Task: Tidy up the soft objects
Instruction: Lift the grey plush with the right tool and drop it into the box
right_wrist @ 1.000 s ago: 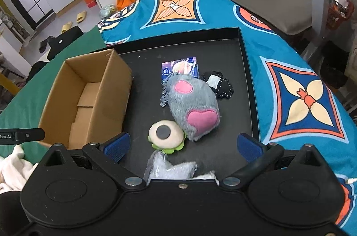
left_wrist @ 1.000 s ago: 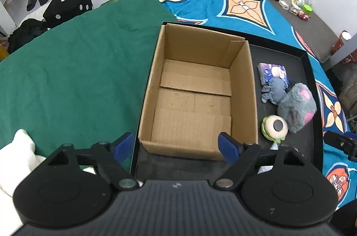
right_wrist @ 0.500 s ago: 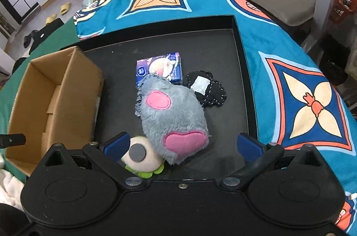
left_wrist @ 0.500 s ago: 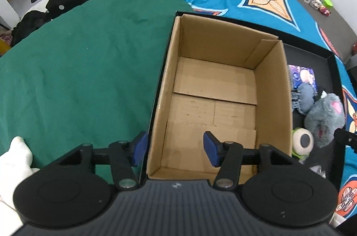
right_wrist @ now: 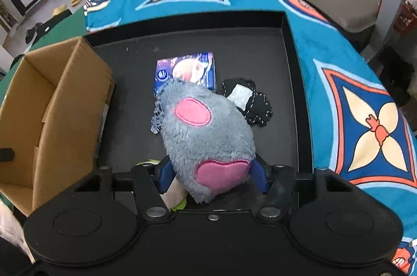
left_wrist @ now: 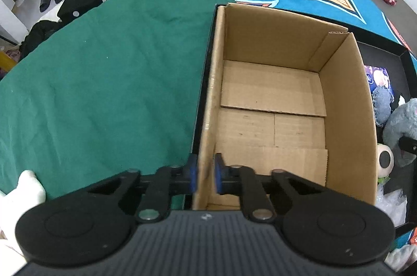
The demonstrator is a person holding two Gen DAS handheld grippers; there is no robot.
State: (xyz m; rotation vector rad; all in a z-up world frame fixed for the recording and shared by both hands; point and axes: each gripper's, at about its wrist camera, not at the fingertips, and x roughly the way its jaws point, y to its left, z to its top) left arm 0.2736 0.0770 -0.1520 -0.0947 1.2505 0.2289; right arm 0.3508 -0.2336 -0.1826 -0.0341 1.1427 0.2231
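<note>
Grey plush toy (right_wrist: 208, 135) lies in the black tray (right_wrist: 290, 83), its pink-heart end pinched by the right tool (right_wrist: 211, 175) — the left tool (left_wrist: 206, 173) clamps the cardboard box (left_wrist: 344, 104) wall — next, lift it into the box.

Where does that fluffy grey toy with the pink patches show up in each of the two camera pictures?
Left wrist view: the grey plush toy sits at the far right edge, beyond the cardboard box.
Right wrist view: lower centre, between the right gripper's fingers.
Shared landmark: the cardboard box, here at the left.
</note>
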